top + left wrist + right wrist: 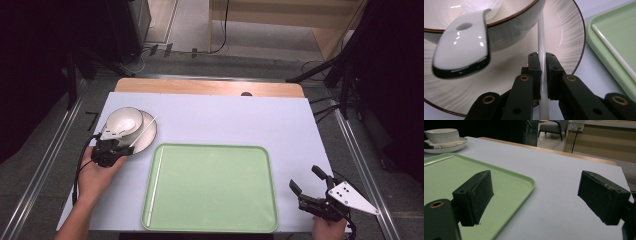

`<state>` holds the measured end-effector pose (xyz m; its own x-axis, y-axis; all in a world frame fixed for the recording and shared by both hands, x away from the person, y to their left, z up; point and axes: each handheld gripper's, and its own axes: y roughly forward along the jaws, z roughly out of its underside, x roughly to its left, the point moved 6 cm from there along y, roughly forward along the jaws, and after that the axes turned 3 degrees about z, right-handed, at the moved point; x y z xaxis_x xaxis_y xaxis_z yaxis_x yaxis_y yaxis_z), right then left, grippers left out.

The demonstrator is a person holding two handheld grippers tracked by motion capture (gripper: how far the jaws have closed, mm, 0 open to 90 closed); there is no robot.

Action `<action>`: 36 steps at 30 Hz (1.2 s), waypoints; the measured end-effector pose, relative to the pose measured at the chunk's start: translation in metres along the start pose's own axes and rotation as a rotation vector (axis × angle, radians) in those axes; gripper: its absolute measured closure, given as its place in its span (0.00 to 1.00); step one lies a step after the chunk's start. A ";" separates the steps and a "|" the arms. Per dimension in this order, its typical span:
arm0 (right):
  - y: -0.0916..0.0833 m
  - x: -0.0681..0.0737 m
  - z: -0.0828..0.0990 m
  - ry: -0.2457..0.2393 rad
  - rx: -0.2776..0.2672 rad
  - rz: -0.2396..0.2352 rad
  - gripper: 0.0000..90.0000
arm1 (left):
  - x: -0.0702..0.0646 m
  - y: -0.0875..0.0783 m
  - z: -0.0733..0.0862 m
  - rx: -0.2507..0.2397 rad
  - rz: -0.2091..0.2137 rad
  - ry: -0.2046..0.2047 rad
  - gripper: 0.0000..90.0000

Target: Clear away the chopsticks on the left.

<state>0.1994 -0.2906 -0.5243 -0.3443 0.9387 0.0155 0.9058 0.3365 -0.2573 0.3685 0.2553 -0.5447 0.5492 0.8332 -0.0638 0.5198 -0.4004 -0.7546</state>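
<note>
- The left claw is closed on a thin white chopstick; in the left gripper view the stick runs straight up between the two black pads, which press on it from both sides.
- Beyond the pads, the chopstick lies across the striped plate and passes just beside the wall of the bowl that stands on that plate.
- A white spoon rests in the bowl, its handle sticking out over the rim toward the claw.
- In the high view the left claw sits at the near edge of the plate, close to the table's left edge, with the chopstick slanting away from it over the plate toward the table's far side.
- A second white chopstick lies inside the green tray, along the tray's left rim.
- The right claw hovers near the table's near right corner, just beside the tray's right rim, its jaws wide apart with nothing between them.
</note>
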 end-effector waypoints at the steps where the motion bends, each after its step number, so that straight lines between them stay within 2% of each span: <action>1: 0.000 0.000 0.000 0.000 0.000 0.000 0.14 | 0.000 0.000 0.000 0.000 0.000 0.000 0.94; 5: 0.000 0.000 0.000 -0.002 -0.002 0.000 0.14 | -0.007 -0.007 -0.003 -0.024 0.021 0.008 0.94; 6: 0.000 0.000 0.000 0.000 -0.001 0.001 0.14 | -0.013 -0.012 -0.005 -0.033 0.027 0.018 0.94; 7: 0.000 0.000 0.000 0.000 -0.001 0.001 0.14 | -0.013 -0.012 -0.005 -0.033 0.027 0.018 0.94; 10: 0.000 0.000 0.000 0.000 -0.003 0.003 0.14 | -0.029 -0.022 -0.007 -0.051 0.038 0.047 0.94; 11: 0.000 0.000 0.000 0.000 -0.003 0.003 0.14 | -0.029 -0.022 -0.007 -0.051 0.038 0.047 0.94; 13: 0.000 0.000 0.000 0.000 -0.003 0.003 0.14 | -0.040 -0.027 -0.007 -0.057 0.055 0.039 0.94; 15: 0.000 0.000 -0.001 0.002 -0.002 0.001 0.14 | -0.058 -0.032 -0.005 -0.066 0.083 0.020 0.94; 16: 0.000 0.000 -0.001 0.002 -0.002 0.001 0.14 | -0.058 -0.032 -0.005 -0.066 0.083 0.020 0.94; 17: 0.000 0.000 -0.001 0.001 -0.002 0.002 0.14 | -0.071 -0.034 -0.003 -0.077 0.106 0.017 0.94; 18: 0.000 0.000 -0.001 0.001 -0.002 0.002 0.14 | -0.071 -0.034 -0.003 -0.077 0.106 0.017 0.94; 19: 0.000 0.000 -0.001 0.001 -0.004 0.002 0.14 | -0.084 -0.035 -0.002 -0.087 0.133 0.019 0.94; 20: 0.000 0.000 -0.001 0.001 -0.004 0.001 0.14 | -0.084 -0.035 -0.002 -0.087 0.133 0.019 0.94; 21: 0.000 0.000 -0.001 0.001 -0.004 0.001 0.14 | -0.092 -0.035 -0.002 -0.083 0.143 0.014 0.94; 22: 0.000 0.000 -0.001 0.002 -0.004 0.001 0.14 | -0.106 -0.035 -0.001 -0.082 0.171 -0.002 0.94; 23: 0.000 0.000 -0.001 0.002 -0.004 0.001 0.14 | -0.106 -0.035 -0.001 -0.082 0.171 -0.002 0.94; 24: 0.000 0.001 -0.001 0.001 -0.005 0.000 0.14 | -0.120 -0.034 0.000 -0.080 0.188 -0.012 0.94; 25: 0.000 0.001 -0.001 0.001 -0.005 0.000 0.14 | -0.120 -0.034 0.000 -0.080 0.188 -0.012 0.94; 26: 0.000 0.001 -0.001 0.003 -0.007 0.000 0.14 | -0.129 -0.034 0.002 -0.074 0.203 -0.020 0.94; 27: -0.001 0.001 -0.001 0.004 -0.006 -0.002 0.14 | -0.141 -0.031 0.005 -0.070 0.206 -0.017 0.94; 28: -0.001 0.001 -0.001 0.004 -0.006 -0.002 0.14 | -0.141 -0.031 0.005 -0.070 0.206 -0.017 0.94; 29: -0.001 0.001 -0.002 0.000 -0.008 -0.001 0.14 | -0.153 -0.026 0.011 -0.052 0.212 -0.016 0.94; 30: -0.001 0.001 -0.002 0.001 -0.010 -0.001 0.14 | -0.159 -0.023 0.014 -0.044 0.214 -0.019 0.94; 33: -0.002 0.000 -0.002 0.005 -0.013 -0.002 0.14 | -0.175 -0.015 0.025 -0.027 0.223 -0.034 0.94; 36: -0.002 -0.001 -0.002 0.007 -0.011 -0.003 0.14 | -0.184 -0.007 0.034 -0.003 0.217 -0.037 0.94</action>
<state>0.1983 -0.2918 -0.5224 -0.3451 0.9383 0.0227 0.9076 0.3397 -0.2466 0.2414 0.1177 -0.5500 0.6239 0.7408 -0.2488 0.3940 -0.5731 -0.7185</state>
